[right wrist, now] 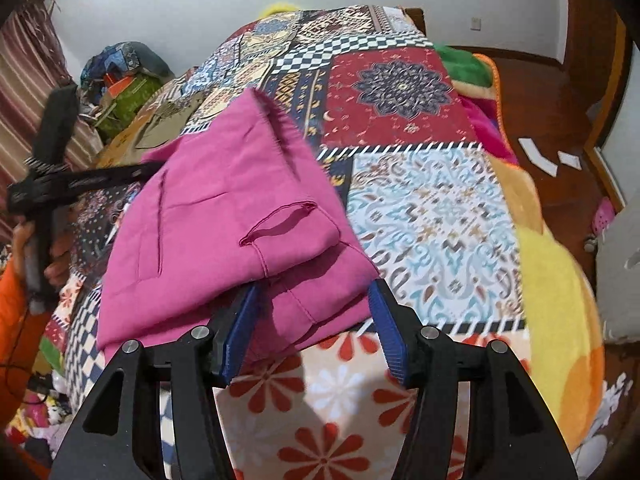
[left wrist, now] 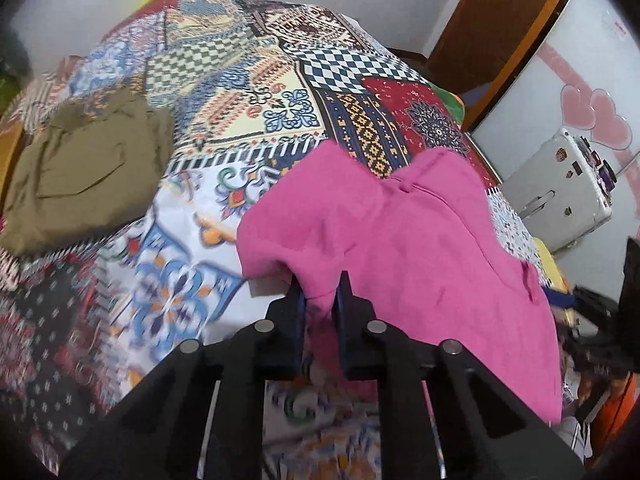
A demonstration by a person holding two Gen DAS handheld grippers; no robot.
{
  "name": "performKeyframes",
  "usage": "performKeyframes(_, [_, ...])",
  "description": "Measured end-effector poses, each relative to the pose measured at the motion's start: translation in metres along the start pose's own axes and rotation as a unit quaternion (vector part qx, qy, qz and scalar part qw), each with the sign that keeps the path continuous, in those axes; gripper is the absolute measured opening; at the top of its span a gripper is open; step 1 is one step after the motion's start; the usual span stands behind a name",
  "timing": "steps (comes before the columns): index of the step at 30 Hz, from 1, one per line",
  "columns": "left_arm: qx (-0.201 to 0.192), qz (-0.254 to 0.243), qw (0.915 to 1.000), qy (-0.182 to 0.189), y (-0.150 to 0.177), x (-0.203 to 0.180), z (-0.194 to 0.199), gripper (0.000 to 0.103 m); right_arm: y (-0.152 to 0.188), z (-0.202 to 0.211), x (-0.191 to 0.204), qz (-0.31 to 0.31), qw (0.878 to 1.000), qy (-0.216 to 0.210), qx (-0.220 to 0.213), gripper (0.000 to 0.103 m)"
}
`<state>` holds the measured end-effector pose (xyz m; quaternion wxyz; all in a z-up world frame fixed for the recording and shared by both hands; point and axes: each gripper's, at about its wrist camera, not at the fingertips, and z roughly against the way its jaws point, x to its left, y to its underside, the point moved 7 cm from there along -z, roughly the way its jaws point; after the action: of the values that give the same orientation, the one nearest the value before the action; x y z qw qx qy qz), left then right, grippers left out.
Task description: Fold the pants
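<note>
Lying folded on the patterned bedspread point(left wrist: 256, 92), the pink pants point(left wrist: 400, 240) sit near the front of the bed, with a slit pocket showing on the upper layer in the right wrist view. The left gripper point(left wrist: 320, 288) has its two fingers drawn close together with a fold of the pink cloth pinched between them, at the pants' near left corner. The right gripper point(right wrist: 314, 300) stands spread wide, its blue pads point(right wrist: 240, 328) set on either side of the pants' near right corner; the cloth lies between them, and the left pad seems to touch it while the right pad stands just beside the edge.

Beyond the pants the bedspread stretches bare toward the wall, and it also shows bare to the right of them. An olive garment point(left wrist: 88, 176) lies folded well apart on the left side of the bed. A white case point(left wrist: 560, 192) stands beside the bed on the right.

From the right wrist view the left gripper's black frame reaches in from the left, held by a hand point(right wrist: 44, 252) in an orange sleeve at the bed's edge.
</note>
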<state>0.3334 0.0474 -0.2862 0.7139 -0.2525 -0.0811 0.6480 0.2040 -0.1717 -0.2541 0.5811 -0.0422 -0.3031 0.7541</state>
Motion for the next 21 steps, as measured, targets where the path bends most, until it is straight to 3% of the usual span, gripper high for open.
performKeyframes(12, [-0.014,0.080,0.9967,0.003,0.093,0.003,0.069,0.014,-0.006,0.028,0.005,0.011,0.999,0.000,-0.031,0.053])
performKeyframes(18, [-0.022,0.091,0.9948,-0.040,0.120,0.011,0.088,0.038,-0.010,0.032,0.020,0.025,0.999,-0.011,-0.037,0.053])
performKeyframes(21, [-0.030,0.088,0.9929,-0.075,0.126,0.021,0.102,0.038,-0.015,0.033,0.027,0.037,0.998,-0.015,-0.044,0.053])
